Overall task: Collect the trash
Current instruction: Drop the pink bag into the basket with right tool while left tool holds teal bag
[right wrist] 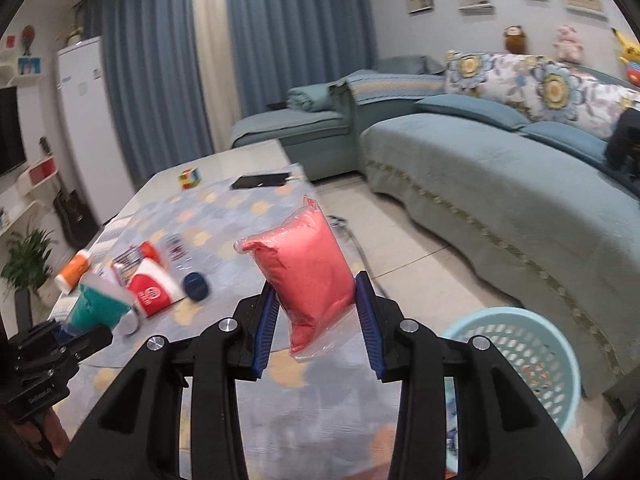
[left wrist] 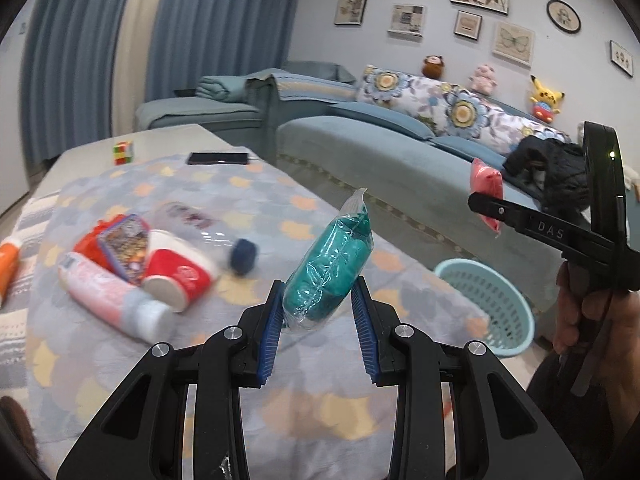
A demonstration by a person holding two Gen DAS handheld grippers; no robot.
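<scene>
My left gripper (left wrist: 318, 300) is shut on a teal packet in clear wrap (left wrist: 328, 272) and holds it above the table. My right gripper (right wrist: 316, 304) is shut on a pink packet (right wrist: 308, 276), also held in the air; that packet shows in the left wrist view (left wrist: 486, 192) too. A light blue laundry basket (left wrist: 492, 304) stands on the floor right of the table and shows in the right wrist view (right wrist: 524, 356). More trash lies on the table: a red paper cup (left wrist: 180, 276), a pink tube (left wrist: 112, 296), a clear bottle with a blue cap (left wrist: 224, 244).
The table has a patterned cloth (left wrist: 260, 200), a Rubik's cube (left wrist: 123, 153) and a black phone (left wrist: 218, 158) at its far end. An orange bottle (left wrist: 8, 264) lies at the left edge. A blue sofa (left wrist: 380, 148) runs along the right.
</scene>
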